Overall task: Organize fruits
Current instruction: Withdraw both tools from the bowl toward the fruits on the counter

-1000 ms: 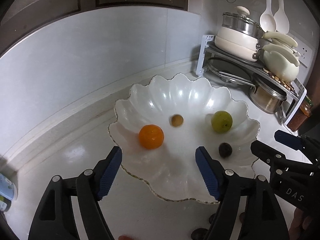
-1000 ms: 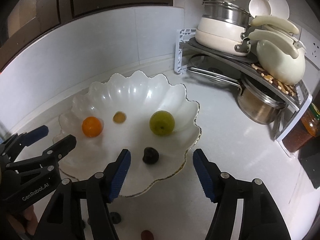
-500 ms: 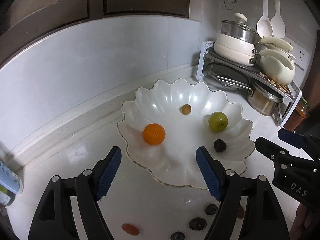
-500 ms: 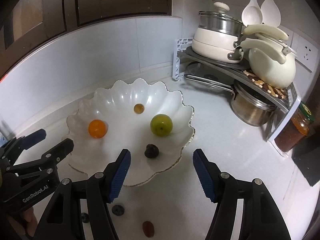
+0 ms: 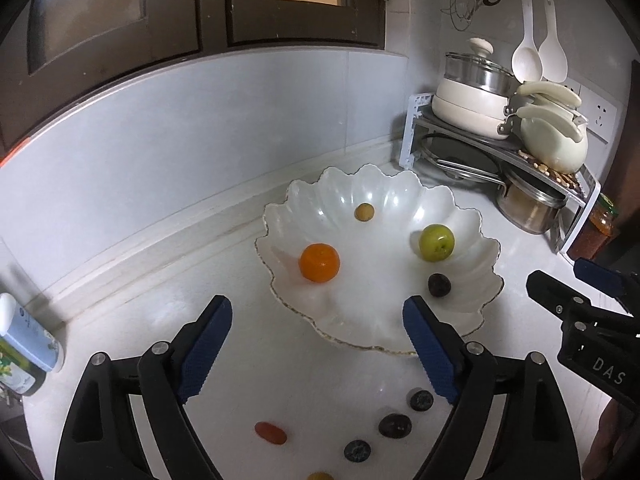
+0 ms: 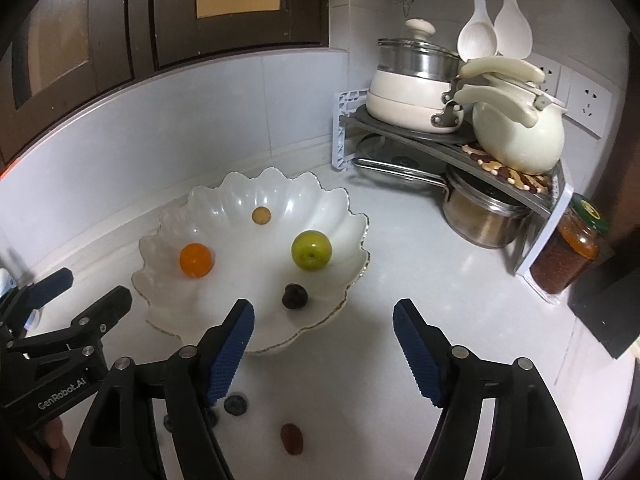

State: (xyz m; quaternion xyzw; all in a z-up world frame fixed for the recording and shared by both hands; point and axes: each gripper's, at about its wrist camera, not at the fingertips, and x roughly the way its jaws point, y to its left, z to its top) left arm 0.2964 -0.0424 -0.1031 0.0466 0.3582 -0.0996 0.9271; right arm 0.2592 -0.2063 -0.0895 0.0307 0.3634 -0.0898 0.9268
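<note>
A white scalloped bowl [image 5: 472,320] [image 6: 344,208] on the counter holds an orange [image 5: 319,262] [image 6: 195,260], a green fruit [image 5: 436,241] [image 6: 311,249], a small tan fruit [image 5: 364,212] [image 6: 261,215] and a dark fruit [image 5: 439,284] [image 6: 294,296]. Loose on the counter in front lie a red oblong fruit [image 5: 271,432], a brownish one [image 6: 291,438] and dark berries [image 5: 395,425] [image 6: 235,405]. My left gripper [image 5: 318,354] hangs over the bowl's near rim, jaws opening, nothing between them. My right gripper [image 6: 324,354] is likewise opening and empty, just right of the bowl.
A corner rack [image 5: 416,128] [image 6: 346,132] at the back right carries pots, a lid and a cream kettle. A jar [image 6: 568,256] stands beside it. A bottle [image 5: 28,344] lies at the far left. Tiled wall and dark cabinets rise behind.
Both grippers drew back and up from the bowl, so the loose fruits on the near counter came into view. Both pairs of jaws stand wider.
</note>
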